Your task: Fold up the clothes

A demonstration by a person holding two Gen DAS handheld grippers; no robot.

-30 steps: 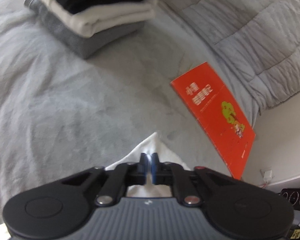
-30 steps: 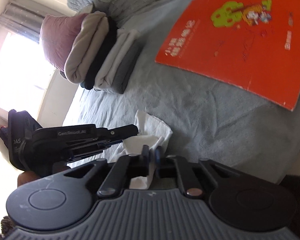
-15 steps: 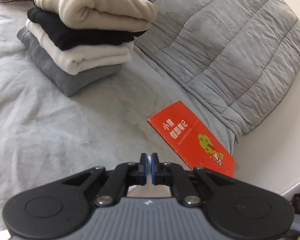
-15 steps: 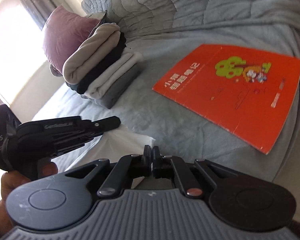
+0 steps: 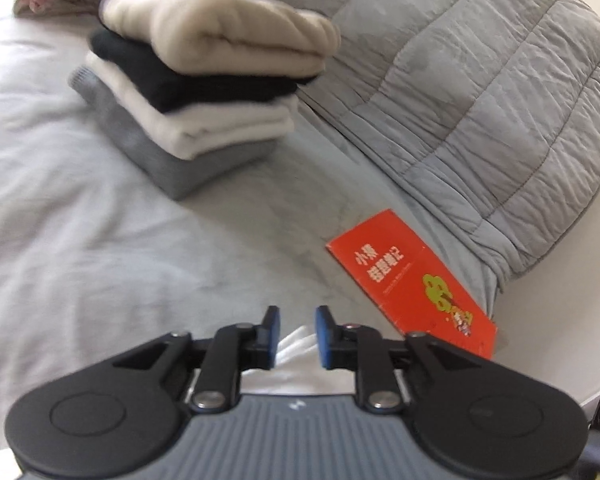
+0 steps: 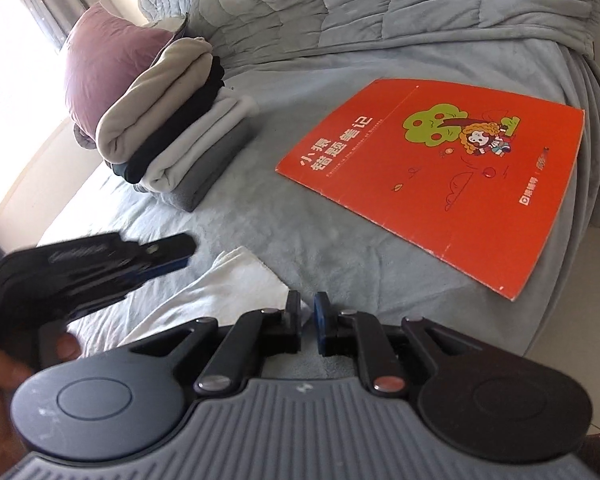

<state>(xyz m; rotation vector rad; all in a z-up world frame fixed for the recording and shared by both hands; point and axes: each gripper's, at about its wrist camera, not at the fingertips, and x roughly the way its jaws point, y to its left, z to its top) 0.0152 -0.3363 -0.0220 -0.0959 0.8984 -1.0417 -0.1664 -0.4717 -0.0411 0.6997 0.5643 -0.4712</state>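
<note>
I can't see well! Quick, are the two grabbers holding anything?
Left gripper: open, holding nothing, above the white cloth.
Right gripper: open, holding nothing.

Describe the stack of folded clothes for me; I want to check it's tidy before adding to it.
The stack of folded clothes holds four soft, thick-looking folded pieces: grey at the bottom, then white, black, and beige on top. It sits on the grey bedsheet beside the quilted grey duvet, with a pink pillow behind it. The layers lie roughly aligned, the top one bulging. No gripper touches it.
</note>
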